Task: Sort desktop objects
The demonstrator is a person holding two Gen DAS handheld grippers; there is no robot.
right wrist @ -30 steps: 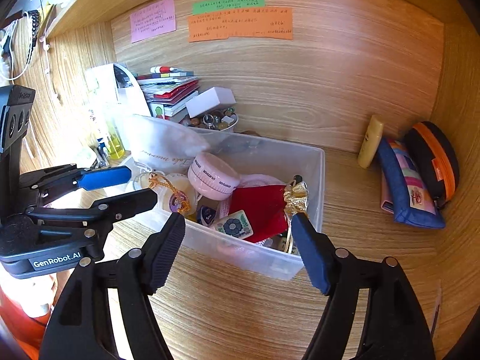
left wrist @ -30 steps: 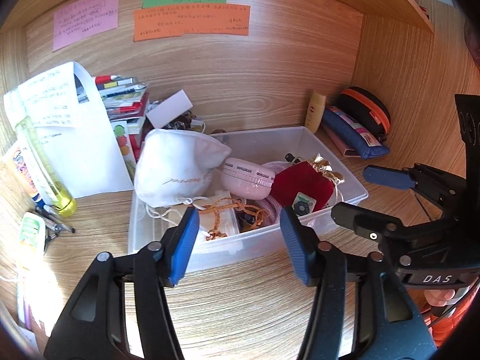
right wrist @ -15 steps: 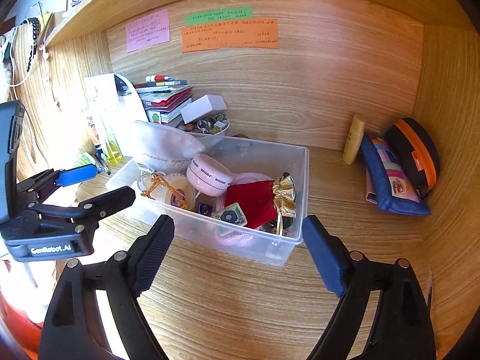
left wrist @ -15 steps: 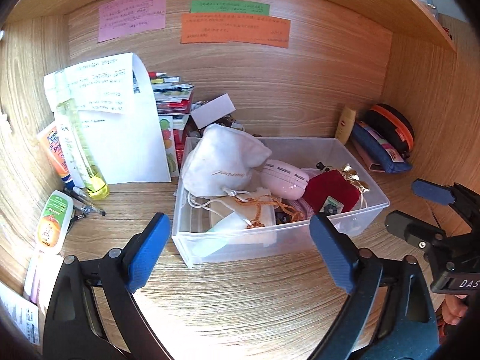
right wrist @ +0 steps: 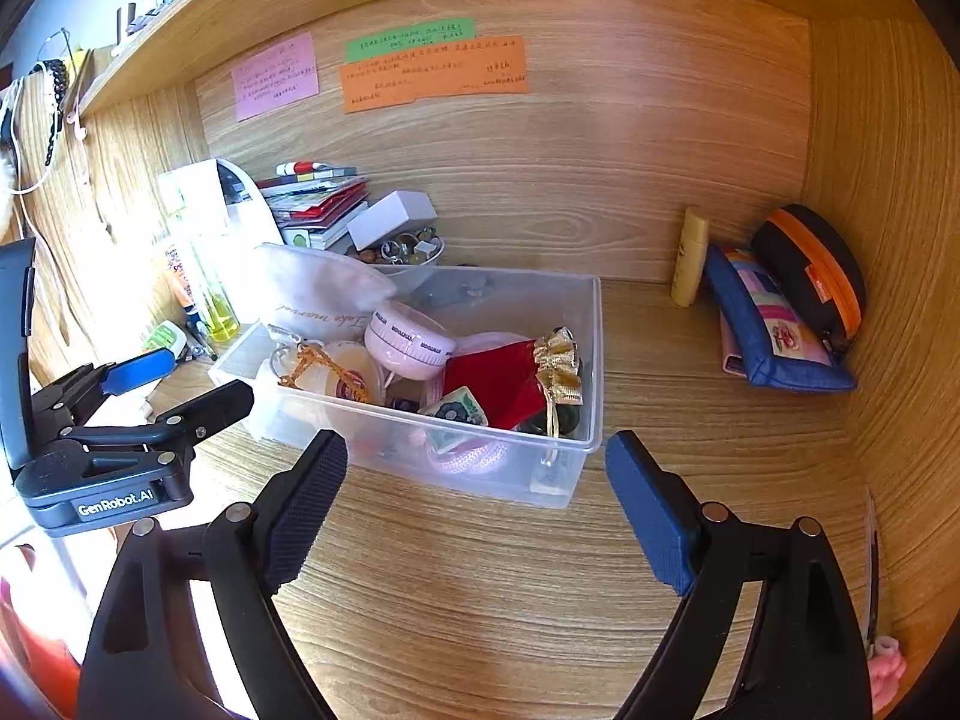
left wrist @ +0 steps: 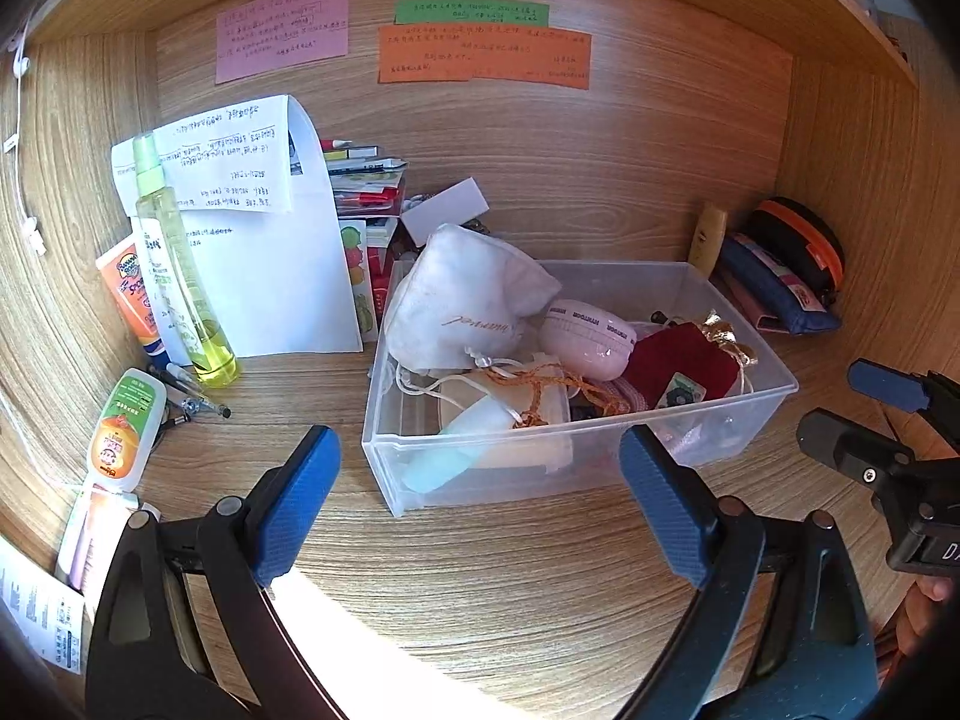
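Nearest the cameras, the left tongs [left wrist: 477, 507] and the right tongs [right wrist: 477, 510] both hang with jaws spread wide and nothing between them, just above the bare wooden tabletop [left wrist: 510, 588] in front of the clear plastic bin [left wrist: 774, 384]. The bin sits mid-tabletop and already holds a white drawstring pouch [left wrist: 462, 300], a pink round case [left wrist: 585, 336], a red velvet bag [right wrist: 498, 378] with a gold ribbon, and smaller bits, so the sorting looks well under way. Likely still left are the loose items outside it: on the left, a small orange-labelled bottle [left wrist: 123, 426], pens [left wrist: 192, 399], a yellow-green spray bottle [left wrist: 180, 276] and a sunscreen tube [left wrist: 135, 294]; at the far right, a yellow tube [right wrist: 689, 255], a blue pencil case [right wrist: 774, 324] and a black pouch with an orange zip [right wrist: 822, 267]. Only the right wrist view shows the bowl of rings [right wrist: 402, 249] behind the bin; only the left shows the left-hand clutter clearly.
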